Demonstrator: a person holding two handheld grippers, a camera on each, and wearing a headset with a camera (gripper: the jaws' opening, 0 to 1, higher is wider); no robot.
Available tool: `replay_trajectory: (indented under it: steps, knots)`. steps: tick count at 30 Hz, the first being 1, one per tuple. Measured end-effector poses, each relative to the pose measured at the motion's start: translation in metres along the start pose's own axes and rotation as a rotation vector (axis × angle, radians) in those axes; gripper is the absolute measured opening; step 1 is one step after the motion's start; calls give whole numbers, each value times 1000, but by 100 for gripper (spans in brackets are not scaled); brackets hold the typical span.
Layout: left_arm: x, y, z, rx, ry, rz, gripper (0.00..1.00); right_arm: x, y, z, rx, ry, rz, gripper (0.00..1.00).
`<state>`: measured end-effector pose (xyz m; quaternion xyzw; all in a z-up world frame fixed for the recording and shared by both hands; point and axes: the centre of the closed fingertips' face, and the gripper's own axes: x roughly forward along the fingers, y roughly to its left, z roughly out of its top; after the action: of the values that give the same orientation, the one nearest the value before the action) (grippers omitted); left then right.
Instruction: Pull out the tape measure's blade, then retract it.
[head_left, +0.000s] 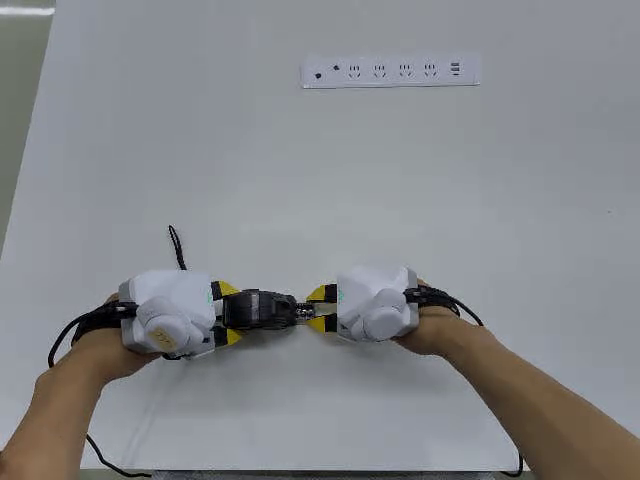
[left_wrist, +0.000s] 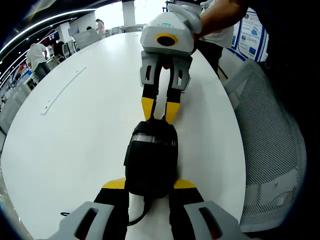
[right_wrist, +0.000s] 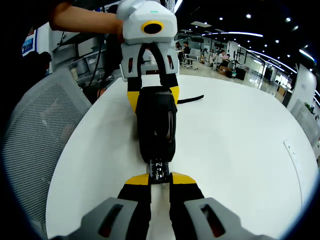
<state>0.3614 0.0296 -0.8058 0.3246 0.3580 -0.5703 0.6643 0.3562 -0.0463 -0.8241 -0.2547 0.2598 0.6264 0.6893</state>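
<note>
Tape measure (head_left: 258, 308) lying on the white table (head_left: 300, 180), between the two grippers, which are facing each other. The left gripper (left_wrist: 150, 183) is clamping the black case across its sides, jaws closed to the case's width. The right gripper (right_wrist: 160, 178) is pinching the blade (right_wrist: 158, 169) at its tip, jaws nearly together. A short length of blade is showing outside the case. A power strip (head_left: 390, 71) is lying well apart, toward the table's far side.

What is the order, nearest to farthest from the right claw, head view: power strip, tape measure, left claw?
1. Tape measure, blade tip in the right claw.
2. Left claw, on its far side.
3. Power strip, far beyond both.
</note>
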Motion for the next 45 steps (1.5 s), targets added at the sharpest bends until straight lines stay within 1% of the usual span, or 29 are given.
replay_trajectory:
  steps: [12, 45]
  knots:
    - [-1, 0, 0, -1, 1, -1, 28, -10, -1, -7, -7, 8, 2, 11]
    - [0, -1, 0, 1, 3, -10, 28, -47, -1, -42, -4, 41, -1, 11]
